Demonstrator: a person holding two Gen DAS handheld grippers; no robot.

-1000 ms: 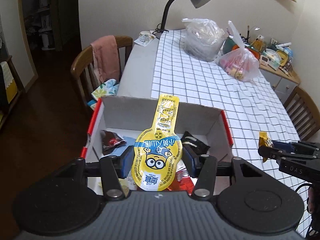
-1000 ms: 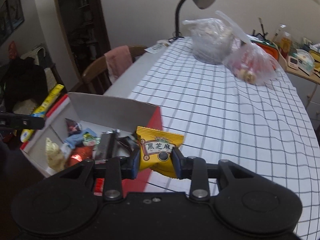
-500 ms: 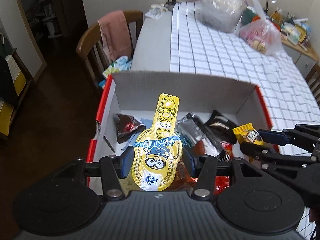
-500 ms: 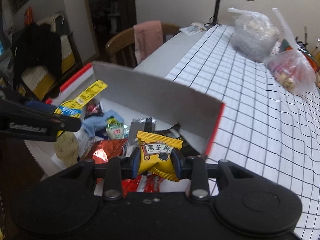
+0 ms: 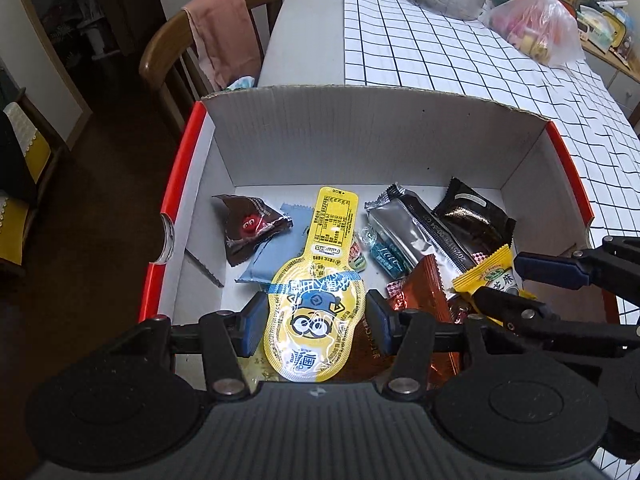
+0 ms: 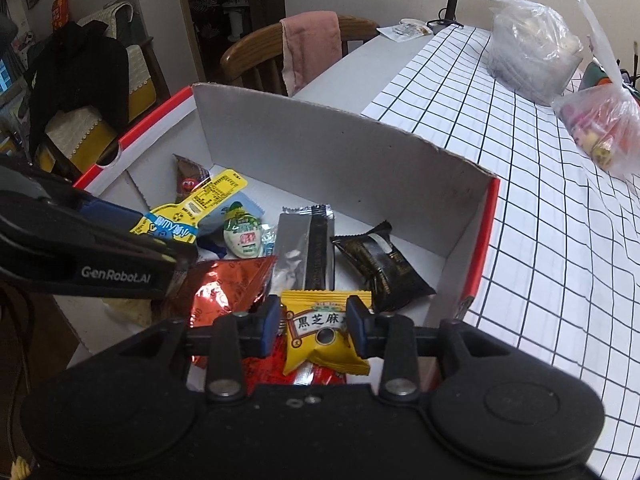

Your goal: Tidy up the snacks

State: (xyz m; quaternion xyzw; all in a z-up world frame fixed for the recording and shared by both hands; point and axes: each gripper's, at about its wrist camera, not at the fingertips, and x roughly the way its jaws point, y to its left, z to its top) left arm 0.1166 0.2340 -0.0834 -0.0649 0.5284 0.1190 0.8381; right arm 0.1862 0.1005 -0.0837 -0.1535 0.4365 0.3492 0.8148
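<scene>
My left tongs [image 5: 316,320] pinched the yellow pouch [image 5: 316,312] across its wide belly over the box's [image 5: 360,140] near edge. My right tongs [image 6: 314,326], jaws just easing, bracketed the sesame packet [image 6: 324,332]. Both looked light, crinkly, slippery.

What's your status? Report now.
Left gripper shut on minion pouch. Right gripper on yellow packet, jaws just easing open. Both over snack box. Nothing blocking.

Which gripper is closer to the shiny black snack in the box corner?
Right. The right gripper, holding its orange sesame packet, hangs just beside the black snack packet. The left gripper, holding the yellow pouch, is across the box.
</scene>
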